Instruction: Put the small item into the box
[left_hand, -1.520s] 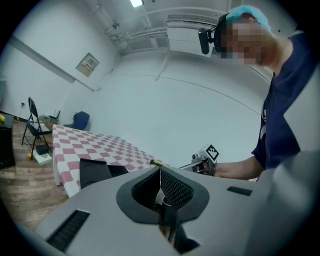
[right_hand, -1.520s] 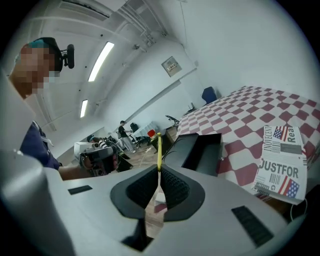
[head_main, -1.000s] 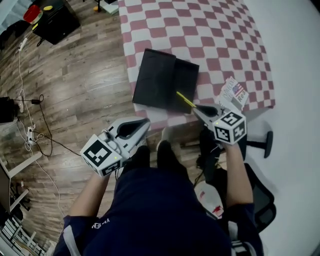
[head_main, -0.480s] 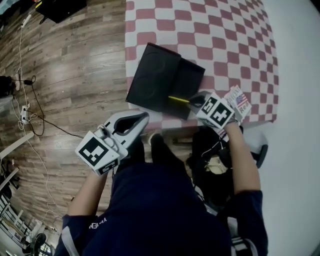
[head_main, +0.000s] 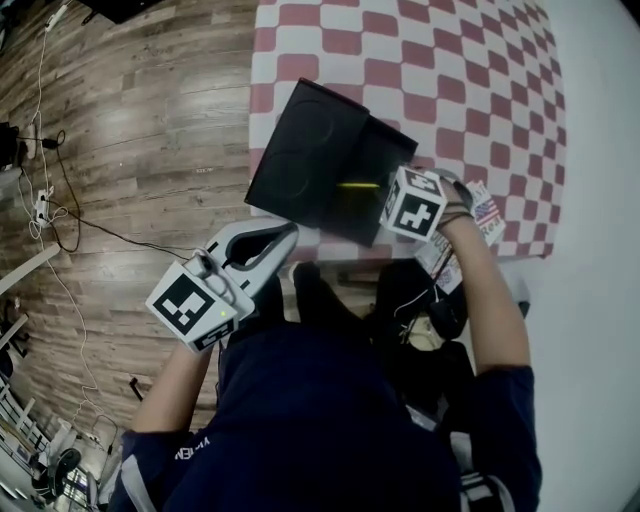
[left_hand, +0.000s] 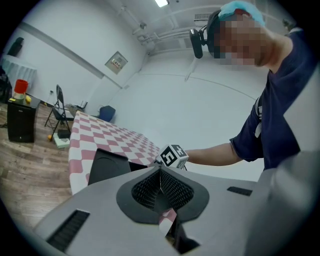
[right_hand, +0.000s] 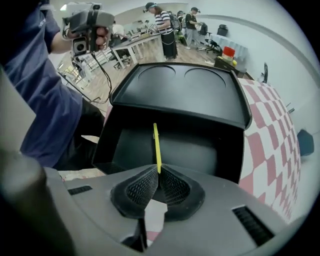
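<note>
A thin yellow stick (head_main: 354, 185) (right_hand: 156, 145) is pinched in my right gripper (head_main: 386, 192) (right_hand: 159, 172), which is shut on its near end. The stick points out over the open compartment of the black box (head_main: 368, 188) (right_hand: 170, 145). The box's lid (head_main: 302, 148) (right_hand: 185, 92) lies folded back, flat on the checkered table (head_main: 430, 70). My left gripper (head_main: 288, 233) (left_hand: 160, 171) hangs off the table's near edge over the floor, shut with nothing in it. From the left gripper view I see the box (left_hand: 106, 167) and the right gripper's marker cube (left_hand: 171, 155).
A small printed packet (head_main: 482, 210) lies at the table's near right corner, beside my right hand. Wooden floor with cables (head_main: 60, 215) spreads to the left. A chair (head_main: 430, 310) sits under the table edge. People stand at desks (right_hand: 162, 27) far behind the box.
My right gripper has carried the yellow stick leftward, from beside the packet to over the box's open compartment. The left gripper has barely moved.
</note>
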